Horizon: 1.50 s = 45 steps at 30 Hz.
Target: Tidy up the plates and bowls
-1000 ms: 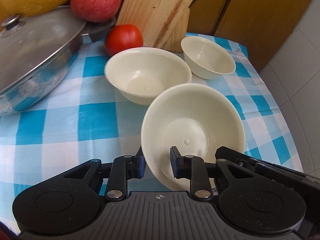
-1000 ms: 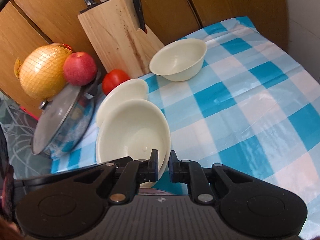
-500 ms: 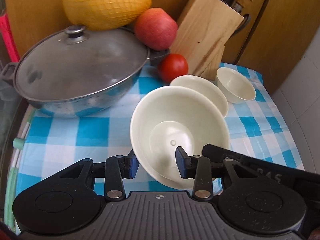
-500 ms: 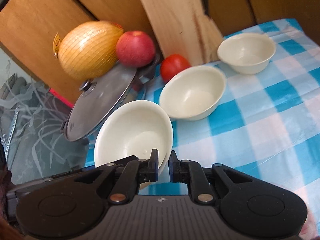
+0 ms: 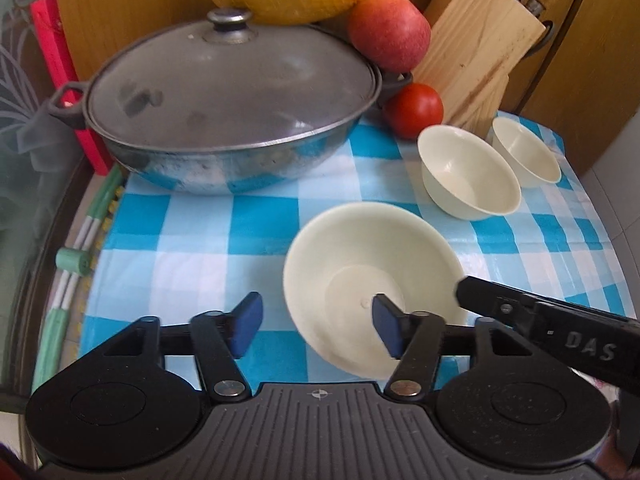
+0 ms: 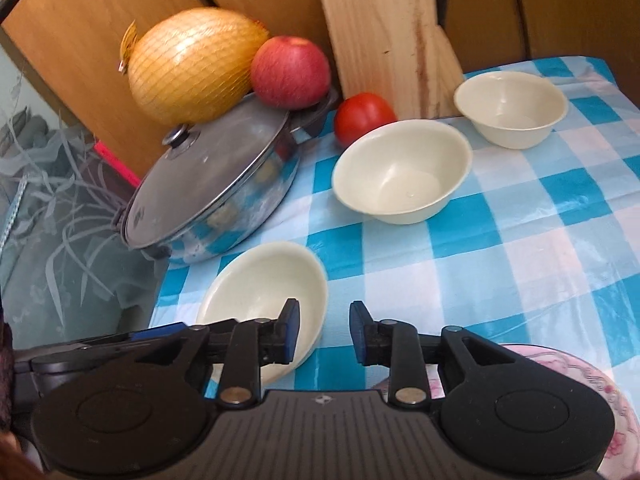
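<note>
A large cream bowl rests on the blue checked cloth, in front of the lidded pan. My left gripper straddles the bowl's near-left rim. Its jaws are opening, and the pads stand clear of the rim. My right gripper straddles the bowl's right rim; its jaws are opening too, with neither pad pressing. One finger of the right gripper reaches to the bowl's right edge in the left wrist view. A medium cream bowl and a small cream bowl stand further back on the right.
A lidded steel pan fills the back left, with a netted pomelo and an apple on it. A tomato and a wooden knife block stand behind the bowls. A pink flowered plate lies near right.
Both grippers carried the large bowl away from the other two bowls toward the pan side. It now rests on the cloth, and both grippers have opened off its rim.
</note>
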### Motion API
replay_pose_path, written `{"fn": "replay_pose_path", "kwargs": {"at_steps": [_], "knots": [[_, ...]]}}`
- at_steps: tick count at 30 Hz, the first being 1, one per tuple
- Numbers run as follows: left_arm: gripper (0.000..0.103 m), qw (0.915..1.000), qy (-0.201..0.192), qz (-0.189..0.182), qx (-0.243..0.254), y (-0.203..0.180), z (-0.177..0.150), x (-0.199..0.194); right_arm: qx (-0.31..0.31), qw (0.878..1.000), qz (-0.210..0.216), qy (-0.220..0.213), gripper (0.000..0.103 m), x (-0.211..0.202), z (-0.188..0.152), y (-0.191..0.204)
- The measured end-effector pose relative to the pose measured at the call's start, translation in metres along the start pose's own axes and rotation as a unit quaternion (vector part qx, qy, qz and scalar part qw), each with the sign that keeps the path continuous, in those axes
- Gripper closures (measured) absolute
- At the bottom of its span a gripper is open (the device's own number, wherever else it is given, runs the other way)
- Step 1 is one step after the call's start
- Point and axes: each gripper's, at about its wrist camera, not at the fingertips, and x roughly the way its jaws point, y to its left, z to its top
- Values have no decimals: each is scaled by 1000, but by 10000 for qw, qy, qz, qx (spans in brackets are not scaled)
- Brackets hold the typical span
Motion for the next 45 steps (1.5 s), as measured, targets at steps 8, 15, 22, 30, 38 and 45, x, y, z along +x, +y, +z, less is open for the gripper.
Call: {"fn": "replay_pose_path", "kwargs": {"at_steps": [8, 15, 22, 30, 38, 45], "knots": [[28, 9983, -427, -252, -290, -15, 25, -13, 446, 9961, -470, -590, 69, -14, 24, -34], [26, 9970, -248, -641, -363, -64, 54, 25, 919, 9910, -686, -693, 69, 2, 47, -65], [27, 9974, -85, -480, -529, -78, 71, 67, 957, 9906, -724, -657, 69, 31, 66, -71], [52, 9974, 174, -379, -591, -86, 78, 103, 1177, 9919, -425, -233, 90, 64, 72, -82], [81, 9991, 219, -301, -217, -92, 72, 106, 1037, 9931, -497, -209, 93, 55, 69, -76], [80, 9997, -86, -208, 60, -105, 68, 79, 1000, 9932, -422, -430, 93, 27, 65, -69]]}}
